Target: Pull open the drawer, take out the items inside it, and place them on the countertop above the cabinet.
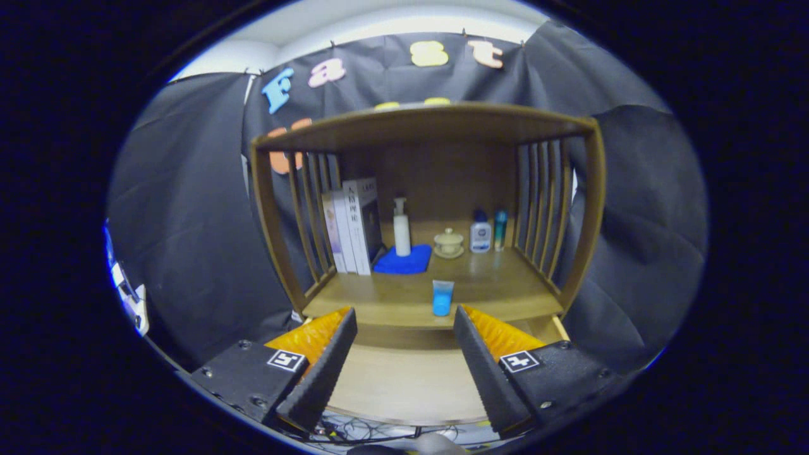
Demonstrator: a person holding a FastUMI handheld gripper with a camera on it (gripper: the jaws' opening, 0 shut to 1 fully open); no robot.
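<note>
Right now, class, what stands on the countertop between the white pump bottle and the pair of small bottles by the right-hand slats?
In the gripper view, a lidded cup on a saucer stands between the pump bottle and the two small bottles. The open gripper holds nothing.

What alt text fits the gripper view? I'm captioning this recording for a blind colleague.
The hand-held gripper is open and empty above a pulled-out wooden drawer, below the cabinet's countertop. A small blue tube stands at the countertop's front edge; behind it are books, a pump bottle on a blue cloth, a lidded cup and two small bottles.
</note>
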